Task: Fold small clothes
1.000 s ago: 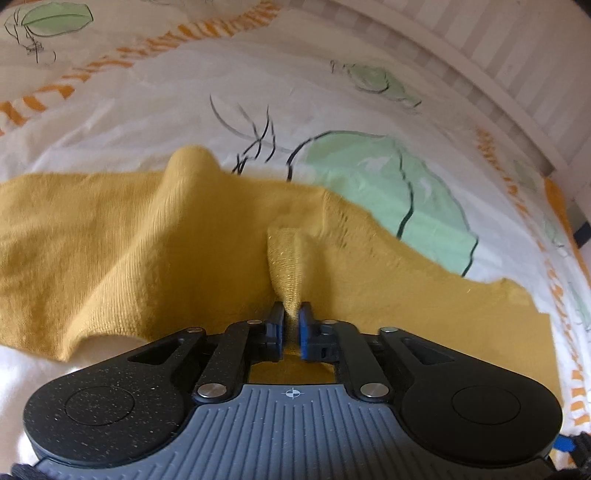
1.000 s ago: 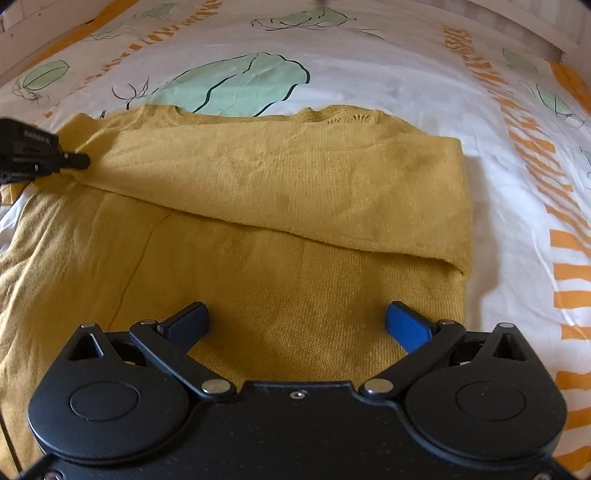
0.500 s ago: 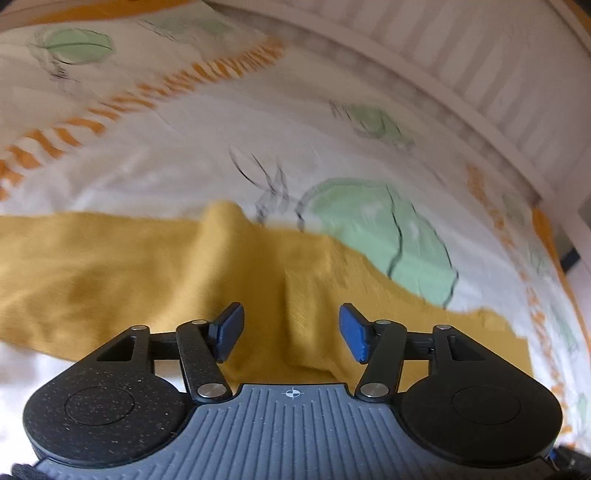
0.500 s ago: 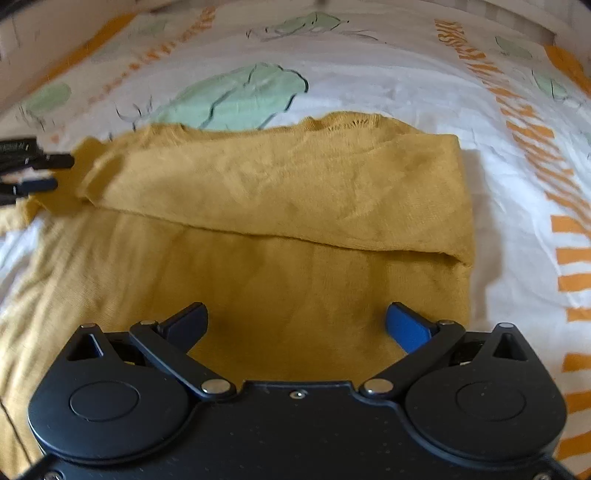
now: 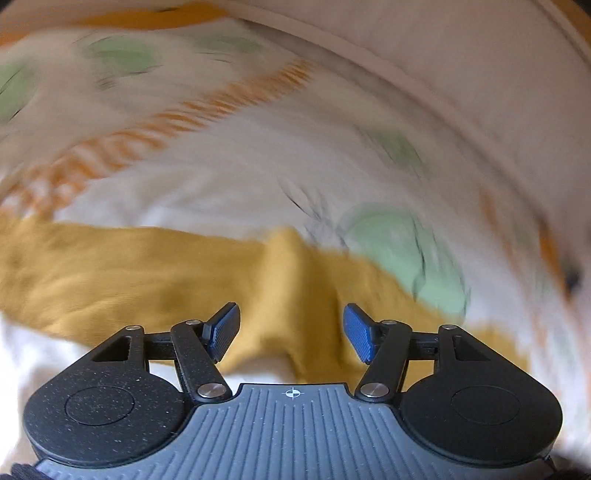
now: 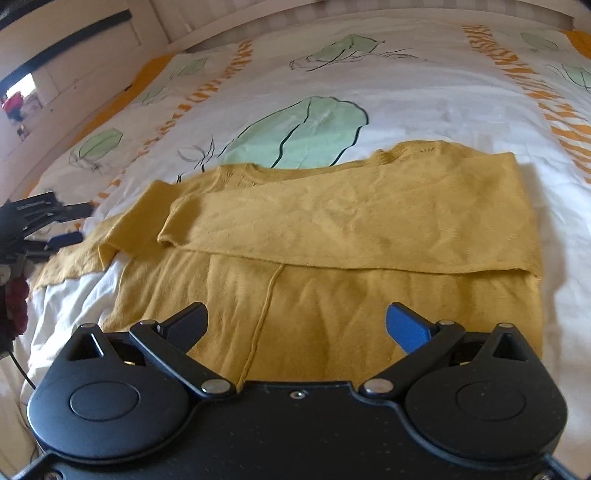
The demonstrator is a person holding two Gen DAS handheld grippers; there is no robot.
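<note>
One mustard-yellow knit sweater [image 6: 332, 258] lies flat on the white leaf-print bedsheet [image 6: 406, 96], one sleeve laid across its chest, seemingly mid-fold. Left gripper [image 5: 291, 332] and right gripper [image 6: 295, 325] both gape, holding nothing.

Bedroom: leaf-print bedspread [image 6: 424, 85], headboard [image 6: 258, 14]

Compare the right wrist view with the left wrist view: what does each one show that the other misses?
Only the right wrist view shows the folded-over sleeve lying across the mustard sweater, the open right gripper above the sweater, and the left gripper from the side at the sweater's left edge. Only the left wrist view, motion-blurred, shows a raised ridge of fabric ahead of the left gripper's parted blue pads. Both show the sweater on the leaf-print bedsheet.
</note>
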